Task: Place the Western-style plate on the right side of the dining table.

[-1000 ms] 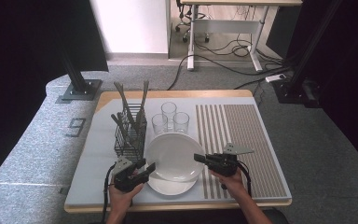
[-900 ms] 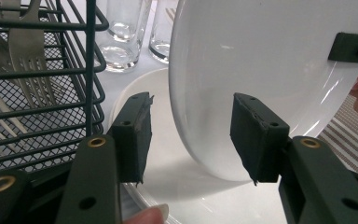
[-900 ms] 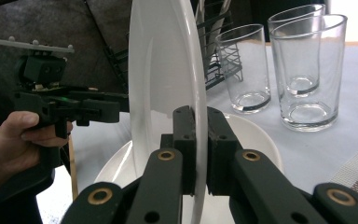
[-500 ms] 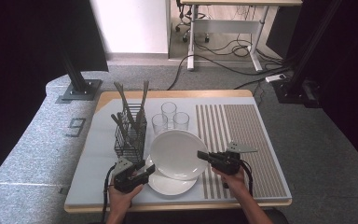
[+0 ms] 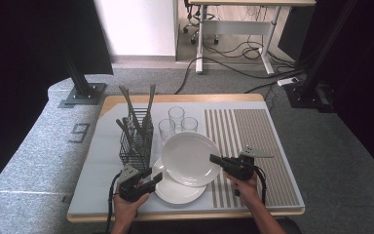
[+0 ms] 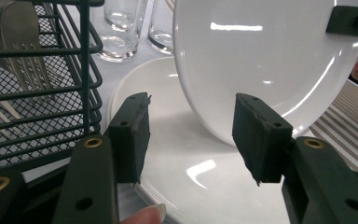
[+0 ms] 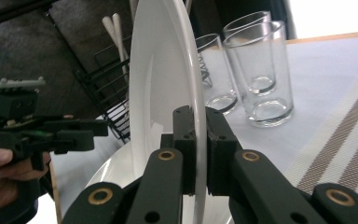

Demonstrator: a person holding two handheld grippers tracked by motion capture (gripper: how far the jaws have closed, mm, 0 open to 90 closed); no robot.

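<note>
The upper plate (image 5: 190, 157) is pinched at its rim by the right gripper (image 5: 216, 159); the left gripper (image 6: 191, 135) is held spread; lifting should be kept slow, clear of the glasses (image 5: 176, 123).

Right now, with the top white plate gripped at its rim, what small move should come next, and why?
Probably lift the round white ceramic plate a little higher: the right gripper is shut on its rim, but its lower edge looks close to the second white plate beneath.
</note>
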